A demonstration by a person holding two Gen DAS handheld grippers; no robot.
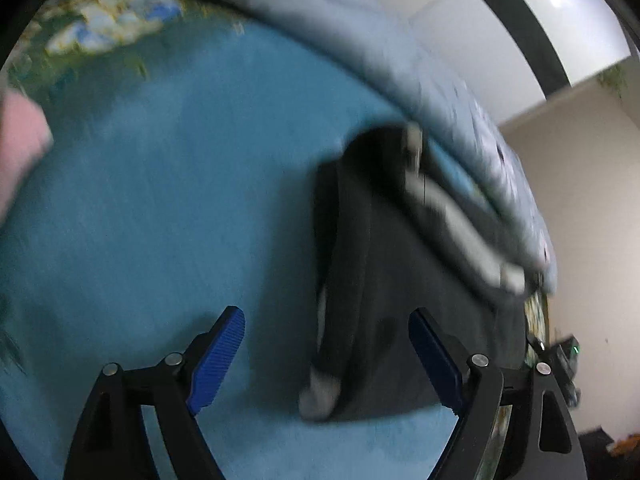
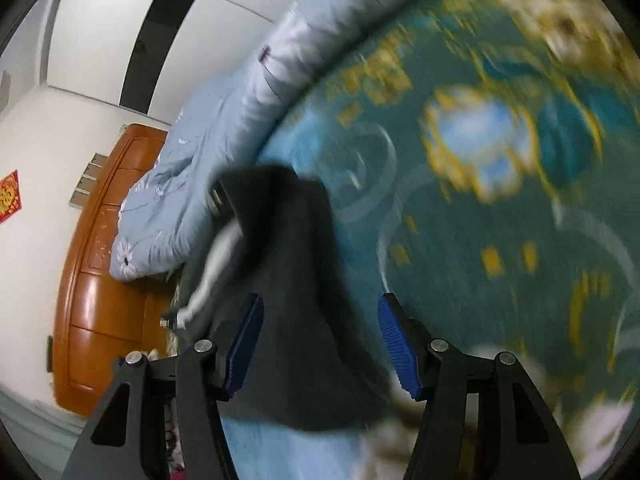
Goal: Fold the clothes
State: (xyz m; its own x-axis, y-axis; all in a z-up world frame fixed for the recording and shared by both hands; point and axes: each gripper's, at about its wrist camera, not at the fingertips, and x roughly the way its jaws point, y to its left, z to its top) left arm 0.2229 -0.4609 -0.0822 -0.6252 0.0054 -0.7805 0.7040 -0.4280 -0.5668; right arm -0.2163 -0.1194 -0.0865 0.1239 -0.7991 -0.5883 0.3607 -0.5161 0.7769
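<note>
A dark grey garment with a pale stripe along its edge lies on the blue bed sheet, blurred by motion. My left gripper is open, its blue pads apart, with the garment's lower edge in front of it. In the right wrist view the same dark garment lies bunched between and ahead of the fingers. My right gripper is open and holds nothing.
A light blue floral quilt lies rolled along the far side of the bed. The teal and gold patterned sheet covers the rest. A brown wooden headboard and white walls stand beyond. A pink cloth is at the left edge.
</note>
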